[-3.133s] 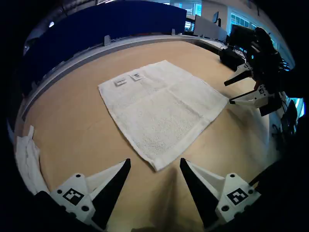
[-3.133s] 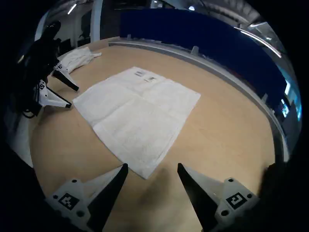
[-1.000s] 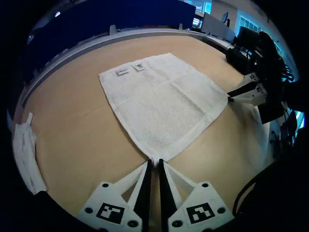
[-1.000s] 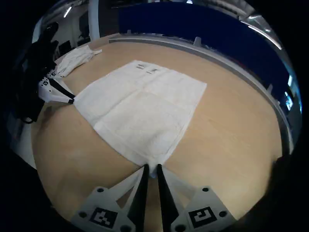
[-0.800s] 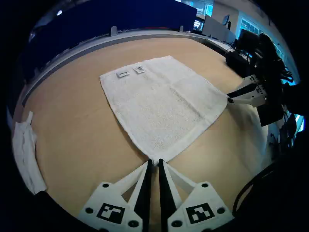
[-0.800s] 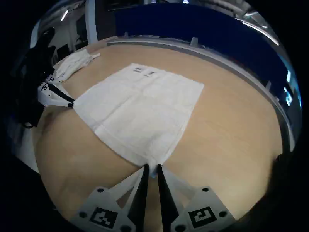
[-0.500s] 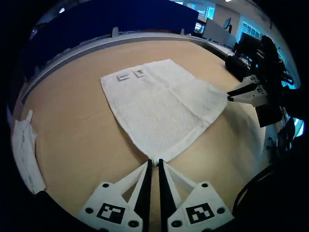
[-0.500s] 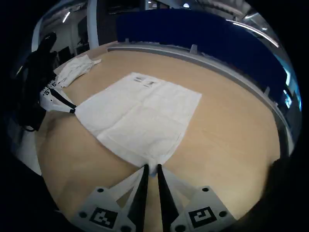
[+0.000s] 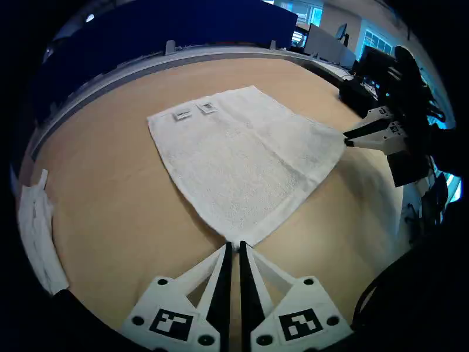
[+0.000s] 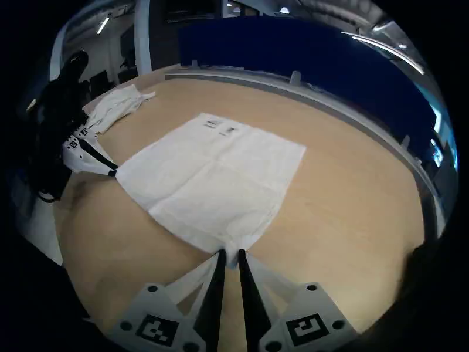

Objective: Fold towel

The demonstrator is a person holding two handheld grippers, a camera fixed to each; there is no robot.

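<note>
A white towel (image 9: 240,155) lies spread on the tan table (image 9: 105,193), with two small labels near its far corner. My left gripper (image 9: 233,245) is shut on the towel's near corner, which is lifted a little off the table. In the right gripper view my right gripper (image 10: 230,254) is shut on another corner of the towel (image 10: 214,176), also raised. Each gripper appears far off in the other's view: the right gripper (image 9: 347,141) at the towel's right corner, the left gripper (image 10: 111,171) at its left corner.
A second crumpled white cloth (image 9: 36,237) lies at the table's left edge, also seen as the cloth (image 10: 117,100) at the far left. A blue partition (image 10: 305,53) runs behind the table's raised back rim. Dark equipment and cables (image 9: 404,76) stand beyond the right edge.
Both grippers, open 3.1 s ago, closed on towel corners. Over the last second they have lifted those corners slightly, and the towel's near half has risen off the table.
</note>
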